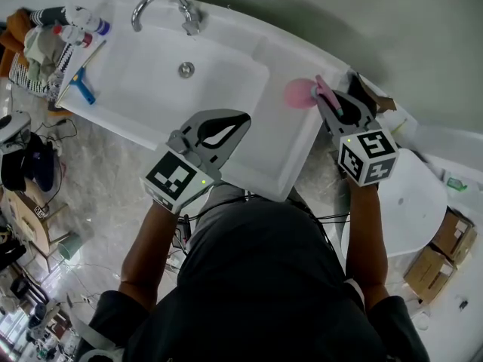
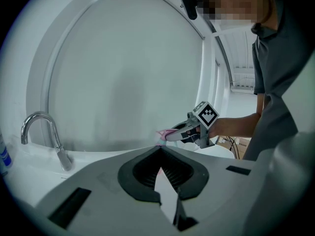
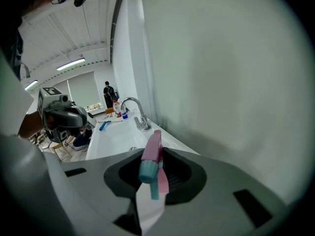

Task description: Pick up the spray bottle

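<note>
The spray bottle (image 1: 300, 94) is pink with a pink trigger head and a teal nozzle (image 3: 146, 170). It hangs above the right end of the white sink counter (image 1: 283, 149). My right gripper (image 1: 326, 94) is shut on the bottle's head, which stands up between the jaws (image 3: 152, 151). From the left gripper view, the right gripper (image 2: 189, 132) shows with the pink bottle (image 2: 167, 132) at its tip. My left gripper (image 1: 240, 119) hovers over the basin's front right, jaw tips together with nothing between them (image 2: 160, 151).
A chrome faucet (image 1: 162, 6) stands at the back of the basin (image 1: 136, 89), with the drain (image 1: 186, 69) in its middle. Bottles (image 1: 79, 23) and a blue-handled tool (image 1: 83, 89) lie at the sink's left end. A white round fixture (image 1: 411, 202) and cardboard boxes (image 1: 441, 247) sit at right.
</note>
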### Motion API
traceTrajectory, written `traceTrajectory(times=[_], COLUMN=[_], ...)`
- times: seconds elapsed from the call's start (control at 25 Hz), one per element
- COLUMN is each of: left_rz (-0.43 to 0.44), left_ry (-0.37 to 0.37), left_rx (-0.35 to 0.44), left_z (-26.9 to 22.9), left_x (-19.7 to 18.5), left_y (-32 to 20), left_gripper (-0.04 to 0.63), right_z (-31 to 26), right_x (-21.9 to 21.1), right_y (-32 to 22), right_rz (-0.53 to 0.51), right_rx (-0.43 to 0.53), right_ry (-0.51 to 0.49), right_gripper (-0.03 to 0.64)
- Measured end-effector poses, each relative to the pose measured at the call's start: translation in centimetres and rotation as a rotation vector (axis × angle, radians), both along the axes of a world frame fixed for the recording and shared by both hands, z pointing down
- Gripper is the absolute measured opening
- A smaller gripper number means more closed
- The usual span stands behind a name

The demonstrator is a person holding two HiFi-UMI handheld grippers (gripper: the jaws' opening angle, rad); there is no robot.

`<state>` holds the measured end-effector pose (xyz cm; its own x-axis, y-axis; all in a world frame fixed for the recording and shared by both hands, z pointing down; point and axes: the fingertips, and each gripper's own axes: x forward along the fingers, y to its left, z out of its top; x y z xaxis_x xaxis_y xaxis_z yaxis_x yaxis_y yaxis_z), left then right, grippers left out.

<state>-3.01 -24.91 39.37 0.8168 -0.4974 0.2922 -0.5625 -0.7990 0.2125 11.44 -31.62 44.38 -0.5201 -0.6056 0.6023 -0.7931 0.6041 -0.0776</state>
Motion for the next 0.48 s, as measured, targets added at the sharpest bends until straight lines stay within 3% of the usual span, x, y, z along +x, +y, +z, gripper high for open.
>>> traceTrajectory(times=[0.48], left_rz=[0.005], left_ry=[0.010], left_rx=[0.026], left_z=[-1.2], left_x=[-0.2], left_y=[0.1], left_gripper=[0.005], right_z=[-3.8], right_x=[-0.7], right_y=[1.8], right_rz=[-0.025], right_rx=[0.051], right_ry=[0.004], right_gripper=[0.084])
